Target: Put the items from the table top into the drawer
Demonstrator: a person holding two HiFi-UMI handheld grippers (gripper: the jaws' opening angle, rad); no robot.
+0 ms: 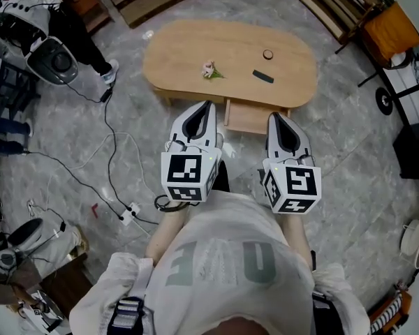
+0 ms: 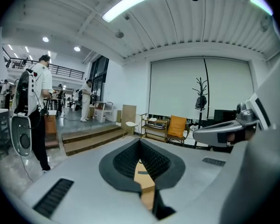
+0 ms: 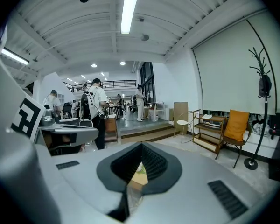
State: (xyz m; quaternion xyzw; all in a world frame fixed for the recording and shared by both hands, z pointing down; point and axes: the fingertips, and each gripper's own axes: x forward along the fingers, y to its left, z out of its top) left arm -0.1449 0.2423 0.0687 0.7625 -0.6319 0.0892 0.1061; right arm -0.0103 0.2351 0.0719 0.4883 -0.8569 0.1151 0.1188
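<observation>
Closest to the camera, the person's pale shirt is filling the bottom of the head view, and both grippers are sticking out in front of it, side by side. The left gripper [image 1: 209,105] is keeping its fingers [image 2: 123,160] pressed together with nothing between them. The right gripper [image 1: 274,116] is looking the same in its own view: fingers [image 3: 154,164] meeting at the tips, nothing held. Both are pointing toward the bench and hanging over the floor just short of it, not touching anything.

Right past the tips, the drawer [image 1: 248,117] is standing pulled open under the near edge of the oval wooden bench [image 1: 188,51]. All three items are sitting on top of the bench, none in the drawer: a small pink flower sprig [image 1: 210,70] near the middle, a black bar [image 1: 262,76] to its right, and a little round brown thing [image 1: 268,54] just behind the bar.

Further out, an orange chair [image 1: 387,30] is sitting at the far right, and cables [image 1: 108,128] are trailing across the grey floor on the left.
</observation>
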